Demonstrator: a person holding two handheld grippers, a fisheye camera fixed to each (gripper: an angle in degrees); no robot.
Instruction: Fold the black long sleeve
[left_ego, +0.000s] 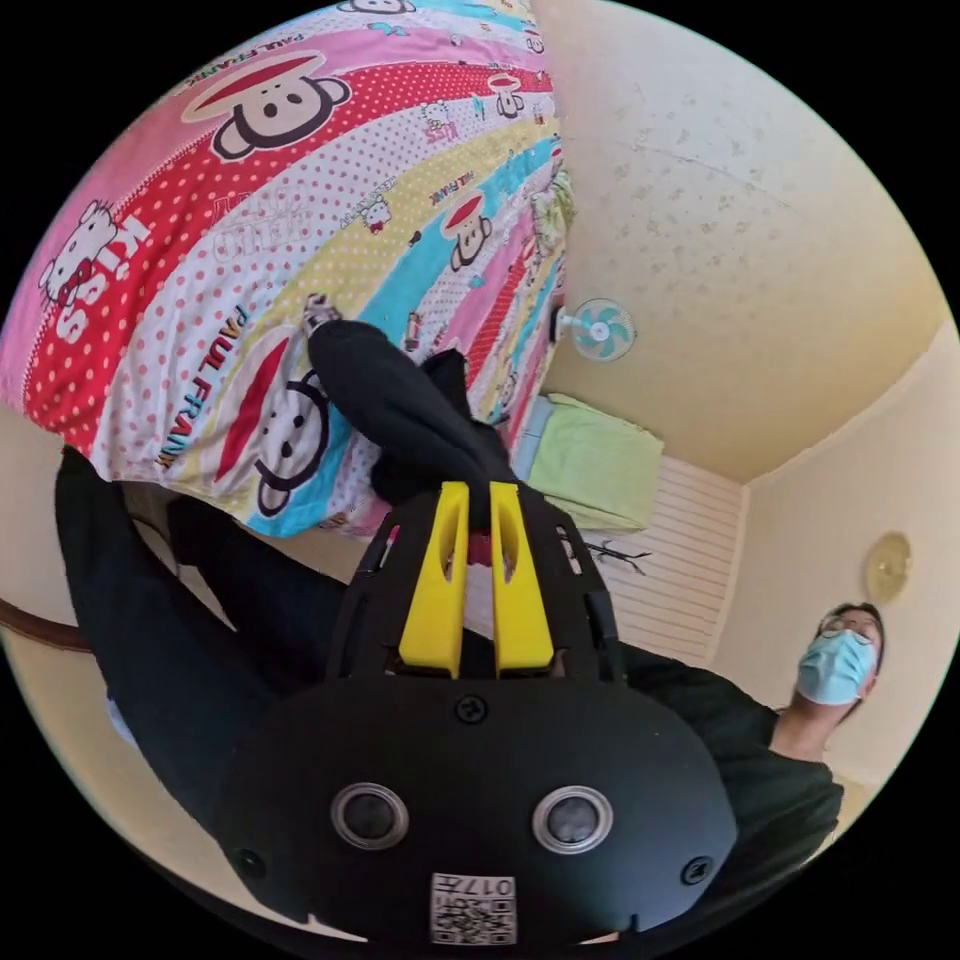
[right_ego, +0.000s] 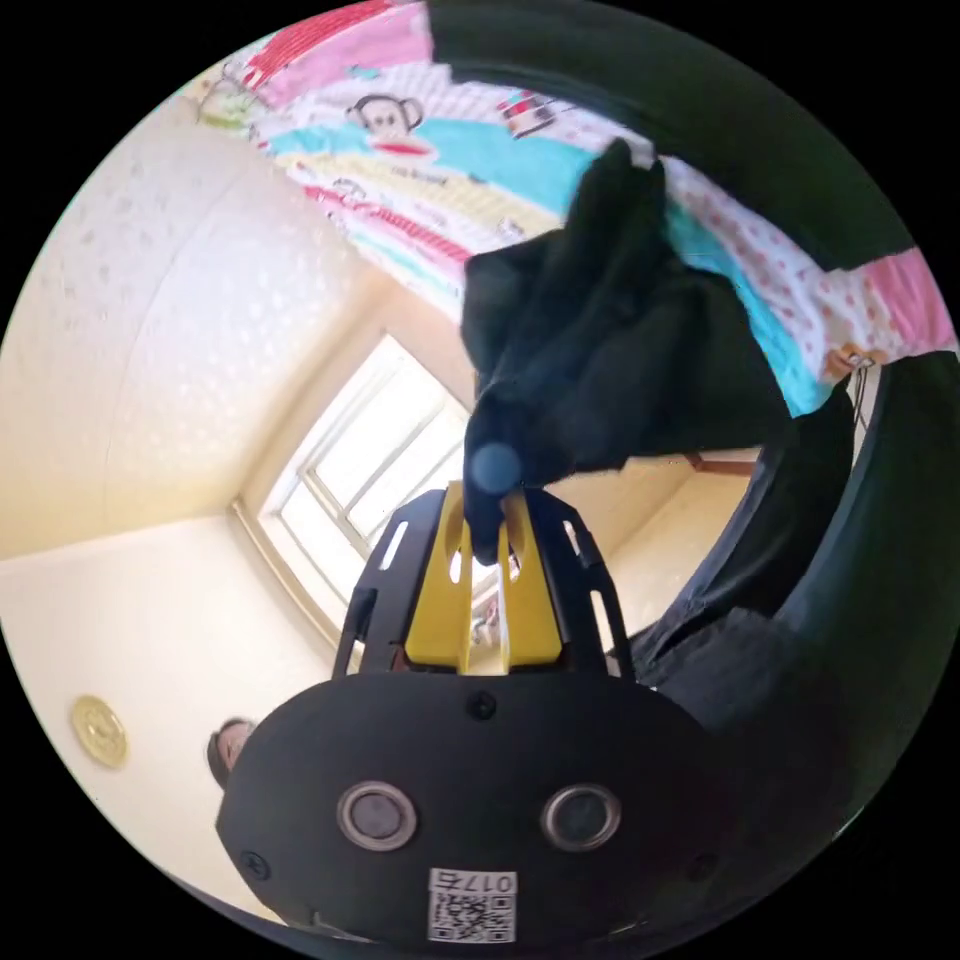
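In the left gripper view, my left gripper (left_ego: 479, 492) has its yellow jaws shut on a bunched fold of the black long sleeve (left_ego: 405, 405), which rises off the patterned bedspread (left_ego: 200, 260) and drapes down at the left. In the right gripper view, my right gripper (right_ego: 487, 500) is shut on another bunch of the black long sleeve (right_ego: 610, 340), with more of the cloth hanging down on the right. Both views are rolled, so the bed appears overhead.
A bed with a colourful cartoon bedspread (right_ego: 440, 150) takes up one side. A wall fan (left_ego: 600, 330) and a green-covered piece of furniture (left_ego: 590, 460) stand beyond it. A window (right_ego: 370, 480) is behind. A person in a face mask (left_ego: 835, 665) stands close by.
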